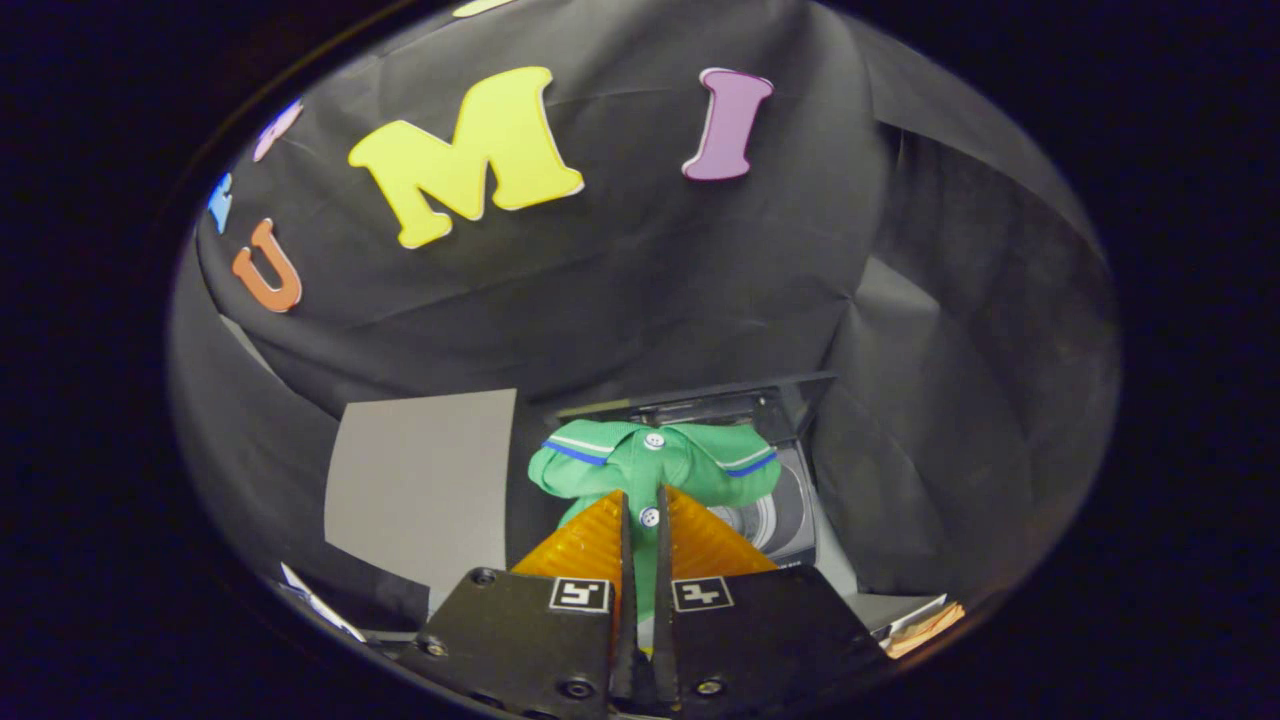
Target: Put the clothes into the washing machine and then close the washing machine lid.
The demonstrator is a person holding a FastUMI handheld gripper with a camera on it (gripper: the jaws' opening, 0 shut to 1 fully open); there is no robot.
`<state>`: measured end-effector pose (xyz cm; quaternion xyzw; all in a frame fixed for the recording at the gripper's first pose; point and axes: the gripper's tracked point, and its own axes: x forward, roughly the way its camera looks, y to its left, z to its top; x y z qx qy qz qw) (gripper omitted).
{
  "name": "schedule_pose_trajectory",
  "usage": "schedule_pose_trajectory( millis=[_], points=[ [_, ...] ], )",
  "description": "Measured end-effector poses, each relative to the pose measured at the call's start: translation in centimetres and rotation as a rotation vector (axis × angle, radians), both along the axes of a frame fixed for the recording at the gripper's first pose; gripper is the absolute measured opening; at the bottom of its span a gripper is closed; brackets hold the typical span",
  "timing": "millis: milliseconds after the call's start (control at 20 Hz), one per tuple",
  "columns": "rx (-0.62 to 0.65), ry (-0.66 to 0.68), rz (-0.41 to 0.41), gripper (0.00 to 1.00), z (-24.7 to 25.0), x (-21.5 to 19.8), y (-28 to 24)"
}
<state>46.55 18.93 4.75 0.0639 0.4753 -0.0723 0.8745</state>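
A small green polo shirt (655,462) with blue and white trim and white buttons hangs from my gripper (641,500), whose fingers are shut on its button placket. Its collar spreads just beyond the fingertips. Right behind and below the shirt stands the little washing machine (790,515), its drum opening partly hidden by the cloth. The machine's dark lid (720,400) stands raised at the back, against the black cloth wall.
A grey board (425,480) lies to the left of the machine. Black cloth walls close in behind and on both sides. Some papers or cards (925,625) lie at the near right, and a pale edge (320,605) at the near left.
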Motion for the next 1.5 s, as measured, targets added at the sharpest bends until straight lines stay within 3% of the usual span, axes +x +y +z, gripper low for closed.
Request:
schedule_pose_trajectory(
  millis=[100, 1500],
  points=[
    [0.016, 0.017, -0.032, 0.1, -0.1, 0.2, -0.4],
    [0.021, 0.239, -0.003, 0.1, -8.0, 0.0, -2.0]
  ],
)
